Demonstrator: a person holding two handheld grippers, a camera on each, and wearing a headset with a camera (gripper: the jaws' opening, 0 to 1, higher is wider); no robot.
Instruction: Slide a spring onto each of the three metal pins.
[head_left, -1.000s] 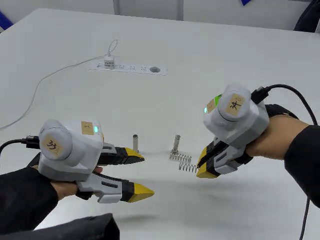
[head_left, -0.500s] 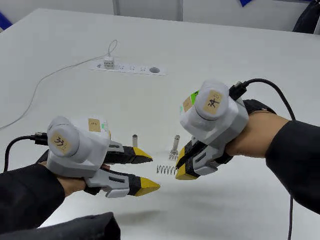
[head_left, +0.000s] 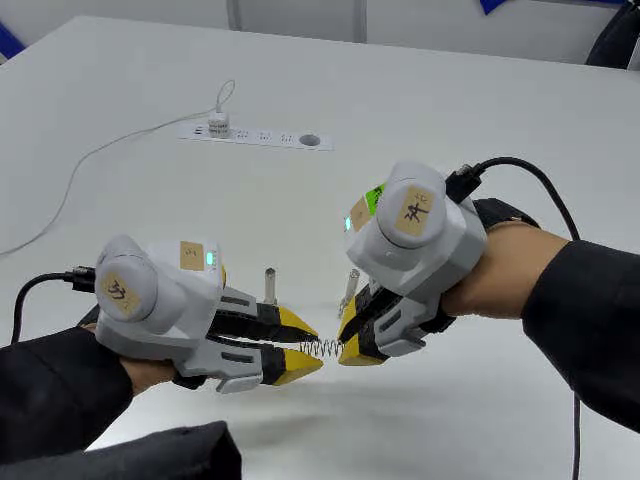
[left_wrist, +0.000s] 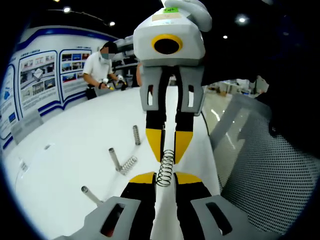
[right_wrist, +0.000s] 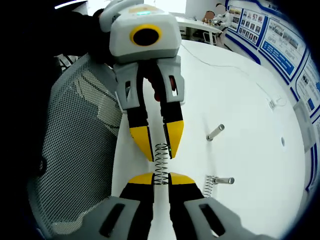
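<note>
A small steel spring hangs level above the table between my two grippers. My right gripper is shut on its right end. My left gripper has its yellow tips closed around the left end. In the left gripper view the spring runs from my own tips up into the facing right gripper. The right gripper view has the spring reaching to the left gripper. Two pins stand just behind. A second spring lies at the foot of the middle pin.
A white power strip with its cable lies at the back of the white table. A third pin stands nearest in the left gripper view. A mesh chair back is beside the table edge. A person stands far off.
My right gripper carried the spring left and slightly down. My left gripper moved right to meet it and narrowed its jaws onto the spring's free end.
</note>
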